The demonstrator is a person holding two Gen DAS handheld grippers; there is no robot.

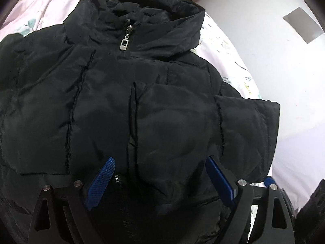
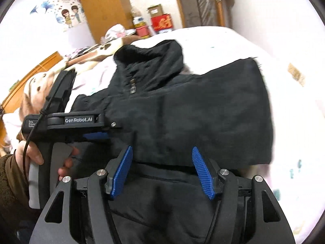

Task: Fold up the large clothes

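A black padded jacket (image 1: 113, 105) lies front up on the bed, its hood (image 1: 154, 10) toward the far side and a silver zip pull (image 1: 124, 44) at the collar. One sleeve (image 1: 245, 126) is folded in over the chest. My left gripper (image 1: 160, 158) hovers open over the lower front, its blue pads (image 1: 101, 181) astride the zip line, nothing pinched. In the right wrist view my right gripper (image 2: 161, 148) stands open just above the jacket (image 2: 193, 105) near its hem. The left gripper (image 2: 95, 136) and the hand (image 2: 67, 160) holding it show at the left there.
The bed has a pale pink flowered sheet (image 1: 229, 46); its edge and the grey floor (image 1: 284, 71) lie to the right in the left wrist view. A brown patterned blanket (image 2: 85, 57), a wooden wardrobe (image 2: 101, 10) and stacked boxes (image 2: 160, 20) stand beyond the bed.
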